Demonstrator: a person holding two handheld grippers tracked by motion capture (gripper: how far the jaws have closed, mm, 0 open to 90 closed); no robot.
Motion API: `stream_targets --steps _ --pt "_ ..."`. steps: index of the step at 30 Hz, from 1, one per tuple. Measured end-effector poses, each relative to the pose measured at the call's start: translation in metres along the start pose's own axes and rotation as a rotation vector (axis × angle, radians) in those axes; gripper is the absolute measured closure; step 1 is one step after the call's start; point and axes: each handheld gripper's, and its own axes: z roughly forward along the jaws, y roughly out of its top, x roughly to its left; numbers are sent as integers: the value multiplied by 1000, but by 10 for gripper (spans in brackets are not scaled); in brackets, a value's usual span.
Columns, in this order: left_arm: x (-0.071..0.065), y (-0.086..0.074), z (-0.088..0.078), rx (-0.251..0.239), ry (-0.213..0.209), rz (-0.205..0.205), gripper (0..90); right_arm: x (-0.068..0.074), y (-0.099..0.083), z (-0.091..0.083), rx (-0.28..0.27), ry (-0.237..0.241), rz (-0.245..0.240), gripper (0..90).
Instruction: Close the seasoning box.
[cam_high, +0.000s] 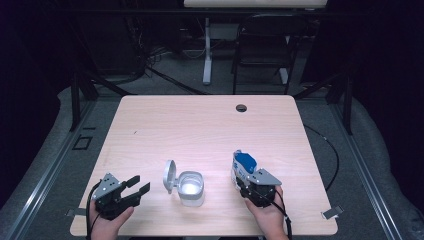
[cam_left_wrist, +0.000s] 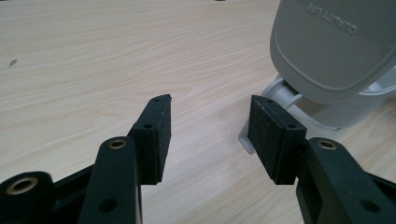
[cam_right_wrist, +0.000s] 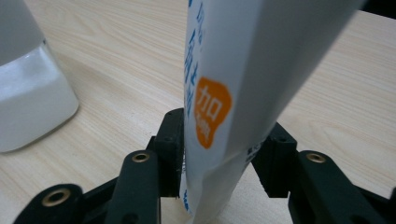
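Here, on a pale wooden bench (cam_high: 200, 125), a person works two hand-held grippers near the front edge. The right gripper (cam_high: 245, 181) has a white pouch (cam_high: 243, 167) with a blue top standing between its fingers (cam_right_wrist: 170, 149); in the right gripper view the pouch (cam_right_wrist: 233, 93) rises from the gap, its printed side against the left finger, while the right finger stands just clear of it, so the fingers are spread around the pouch and not pinching it. The pouch sits at the bench's front right, well apart from a white container (cam_high: 191, 188) at front centre, whose hinged lid (cam_high: 170, 176) stands open on its left side. The left gripper (cam_high: 137, 186) rests at front left, pointing toward the container, fingers (cam_left_wrist: 156, 135) spread with bare wood between them. In the left gripper view the container's base (cam_left_wrist: 327, 116) and raised lid (cam_left_wrist: 334, 46) lie just beyond the right finger, near but not touching.
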Motion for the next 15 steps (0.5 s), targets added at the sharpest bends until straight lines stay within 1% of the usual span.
stream_targets --steps 2,3,5,6,8,9,10,11,13,14,15 --pt "-1 1 1 -8 2 0 501 1 -2 -2 -7 5 0 569" --pt "-2 2 1 0 -5 5 501 1 -2 -2 -4 8 -2 566" --pt "-4 3 1 4 -3 10 501 3 -4 -5 -5 11 -8 559" --pt "-4 4 1 -4 -5 13 501 3 -4 -5 -9 12 -7 555" --pt "-6 6 1 -2 -7 19 507 4 -5 -7 -11 12 -5 544" --pt "-7 8 1 -2 -9 25 516 4 -5 -7 -7 12 -7 539" --pt "-8 10 0 -2 -12 25 523 5 -5 -8 -15 13 -3 535" --pt "-9 11 0 -13 -16 27 527 5 -6 -9 -19 11 -2 533" --pt "-10 15 -1 -8 -22 33 541 5 -6 -11 -25 9 1 528" --pt "-11 16 0 -10 -25 40 557 5 -6 -12 -30 9 6 527" --pt "-12 18 0 -1 -33 43 582 5 -7 -14 -38 8 5 526"
